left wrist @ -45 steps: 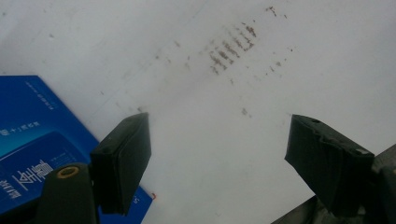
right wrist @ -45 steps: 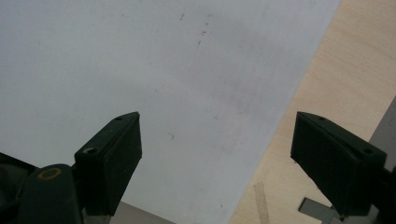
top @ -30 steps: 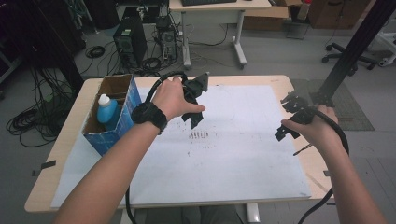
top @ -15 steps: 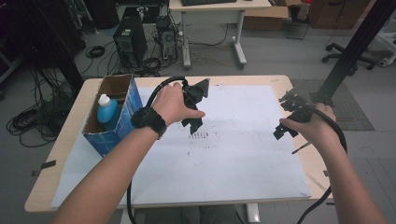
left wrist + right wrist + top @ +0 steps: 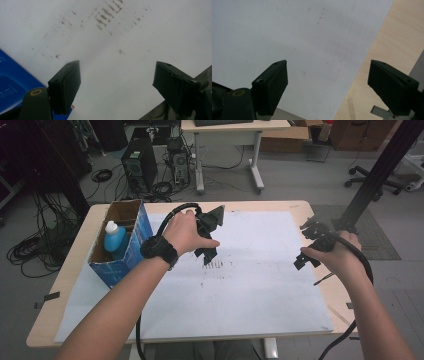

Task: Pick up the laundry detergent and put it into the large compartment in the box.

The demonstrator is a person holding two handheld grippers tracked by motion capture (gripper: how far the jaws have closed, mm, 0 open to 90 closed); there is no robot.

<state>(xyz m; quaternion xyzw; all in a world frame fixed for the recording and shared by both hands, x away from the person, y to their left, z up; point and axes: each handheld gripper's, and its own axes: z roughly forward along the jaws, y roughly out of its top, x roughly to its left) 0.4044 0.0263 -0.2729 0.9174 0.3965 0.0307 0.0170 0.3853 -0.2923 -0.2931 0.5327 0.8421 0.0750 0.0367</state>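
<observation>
White sheet (image 5: pixel 250 290) bare under both your wide-open grippers, left (image 5: pixel 116 82) and right (image 5: pixel 328 85); swing left carelessly, you clip the blue box (image 5: pixel 120 247)

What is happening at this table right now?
A person holds a tool in each hand above a white sheet on the table. The left tool and the right tool are both open and hold nothing. A blue box with a blue bottle inside stands at the left, untouched.
</observation>
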